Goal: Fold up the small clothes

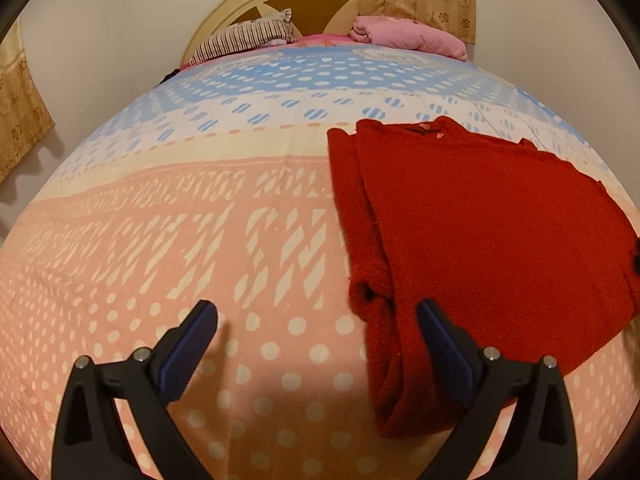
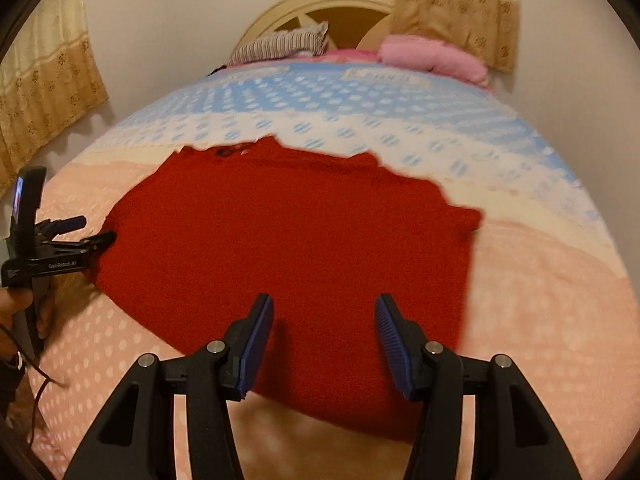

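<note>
Red knit sweater [image 2: 288, 248] lies on the bedspread [image 1: 160, 240] at my 12 o'clock, left sleeve folded in, rest unfolded; my left gripper [image 1: 316, 320] spread wide, right gripper [image 2: 324, 320] half-open, both empty.

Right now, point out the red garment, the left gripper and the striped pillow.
red garment [image 2: 288, 232]: right wrist view, middle of cloth.
left gripper [image 1: 316, 322]: left wrist view, between fingertips.
striped pillow [image 1: 248, 36]: left wrist view, pillow's middle.
</note>
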Motion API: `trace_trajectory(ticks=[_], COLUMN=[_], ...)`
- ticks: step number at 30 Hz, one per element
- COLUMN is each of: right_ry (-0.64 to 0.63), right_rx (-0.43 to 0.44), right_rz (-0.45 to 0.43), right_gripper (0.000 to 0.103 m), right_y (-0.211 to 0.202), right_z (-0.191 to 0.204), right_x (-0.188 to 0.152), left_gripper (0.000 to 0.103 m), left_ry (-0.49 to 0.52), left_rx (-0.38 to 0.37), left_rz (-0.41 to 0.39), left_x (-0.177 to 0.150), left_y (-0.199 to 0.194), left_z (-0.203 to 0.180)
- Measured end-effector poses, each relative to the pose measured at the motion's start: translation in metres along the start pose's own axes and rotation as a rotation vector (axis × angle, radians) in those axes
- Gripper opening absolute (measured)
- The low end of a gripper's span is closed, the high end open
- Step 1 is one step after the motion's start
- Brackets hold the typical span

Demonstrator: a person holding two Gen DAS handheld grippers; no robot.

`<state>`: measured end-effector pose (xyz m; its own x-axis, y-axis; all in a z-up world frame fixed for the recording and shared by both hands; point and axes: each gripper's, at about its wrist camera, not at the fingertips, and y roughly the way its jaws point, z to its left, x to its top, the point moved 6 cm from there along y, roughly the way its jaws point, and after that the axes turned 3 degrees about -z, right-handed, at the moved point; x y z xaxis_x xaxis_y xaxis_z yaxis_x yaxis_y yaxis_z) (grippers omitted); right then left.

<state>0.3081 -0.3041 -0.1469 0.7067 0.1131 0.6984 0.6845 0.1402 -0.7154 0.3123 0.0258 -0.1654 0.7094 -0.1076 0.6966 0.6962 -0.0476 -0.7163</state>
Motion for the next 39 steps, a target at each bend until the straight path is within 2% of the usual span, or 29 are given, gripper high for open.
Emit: trace_trajectory(ticks=[3, 8, 14, 21, 24, 26, 29, 32, 35, 36, 37, 39], right_ry=[0.032, 0.043, 0.011, 0.013, 0.014, 0.052, 0.127, 0.211, 0.315, 0.334, 0.338, 0.327], right_rx=[-0.009, -0.005, -0.056, -0.039, 0.010, 0.032, 0.017, -0.066, -0.040, -0.029, -0.015, 0.005], right_rz=[0.044, 0.022, 0.013, 0.055, 0.063, 0.004, -0.027, -0.020, 0.018, 0.028, 0.034, 0.038], right_gripper=[0.054, 0.054, 0.055, 0.055, 0.055, 0.055, 0.055, 0.054, 0.042, 0.035, 0.021, 0.013], right_y=[0.021, 0.012, 0.008, 0.006, -0.005, -0.016, -0.012, 0.012, 0.036, 0.042, 0.045, 0.047], right_z=[-0.005, -0.007, 0.002, 0.000, 0.001, -0.006, -0.030, -0.067, -0.093, -0.095, -0.095, -0.090], right_x=[-0.014, -0.027, -0.039, -0.042, -0.030, -0.008, 0.022, 0.037, 0.034, 0.032, 0.032, 0.027], left_gripper=[0.103, 0.103, 0.103, 0.103, 0.103, 0.103, 0.103, 0.103, 0.103, 0.103, 0.103, 0.103], left_ry=[-0.003, -0.014, 0.006, 0.000, -0.005, -0.004, -0.009, -0.016, -0.021, -0.023, -0.025, -0.026], left_rx=[-0.014, -0.036, -0.024, -0.036, -0.041, -0.039, -0.043, -0.049, -0.049, -0.051, -0.053, -0.054], left_rz=[0.002, 0.010, 0.001, 0.010, 0.011, 0.008, 0.008, 0.011, 0.013, 0.013, 0.014, 0.020], left_x=[-0.002, -0.003, -0.004, -0.003, -0.003, -0.003, -0.003, -0.003, -0.004, -0.004, -0.004, -0.005], left_y=[0.000, 0.001, -0.001, 0.002, 0.003, 0.003, 0.003, 0.004, 0.004, 0.004, 0.004, 0.005], left_z=[0.000, 0.001, -0.001, 0.001, 0.001, 0.001, 0.002, 0.001, 0.002, 0.002, 0.002, 0.002])
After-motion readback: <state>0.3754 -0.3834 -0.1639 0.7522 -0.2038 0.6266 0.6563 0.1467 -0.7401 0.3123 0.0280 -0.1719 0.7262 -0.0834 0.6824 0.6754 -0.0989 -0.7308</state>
